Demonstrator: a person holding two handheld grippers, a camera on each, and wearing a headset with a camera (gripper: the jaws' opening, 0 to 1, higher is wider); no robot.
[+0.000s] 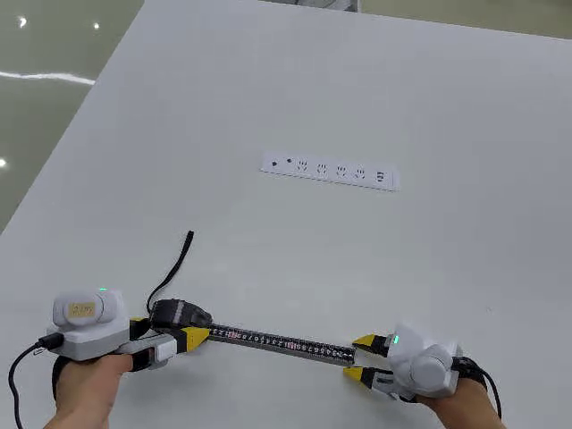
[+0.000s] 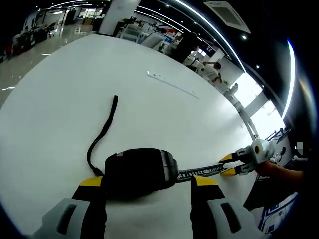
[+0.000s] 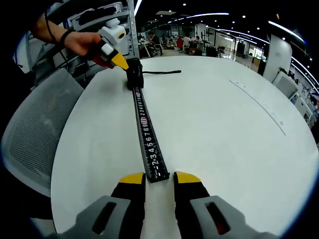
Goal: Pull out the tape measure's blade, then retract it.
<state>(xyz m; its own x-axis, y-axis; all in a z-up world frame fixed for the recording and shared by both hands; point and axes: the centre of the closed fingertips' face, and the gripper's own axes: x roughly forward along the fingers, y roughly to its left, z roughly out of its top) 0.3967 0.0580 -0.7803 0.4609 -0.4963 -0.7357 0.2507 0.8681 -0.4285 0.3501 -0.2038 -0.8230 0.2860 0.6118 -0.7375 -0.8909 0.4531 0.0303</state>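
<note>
I'm bracketing the black tape measure case (image 2: pixel 139 172) near the tabletop's near edge with the left gripper (image 2: pixel 148 180), though I cannot tell if it's clamping. The right gripper (image 3: pixel 159 178) is standing open astride the tip of the dark numbered blade (image 3: pixel 147 134). Unpinched, I judge the blade risks snapping back and jerking the case loose.

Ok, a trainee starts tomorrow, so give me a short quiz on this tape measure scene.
1. True or false: the blade is fully wound into the tape measure case.
2. Which lies flat on the table, beyond the tape? A) power strip B) hammer C) mug
3. Fill in: the blade's free end lies between the jaws of the ___ gripper.
Key: 1 false; 2 A; 3 right gripper.
</note>
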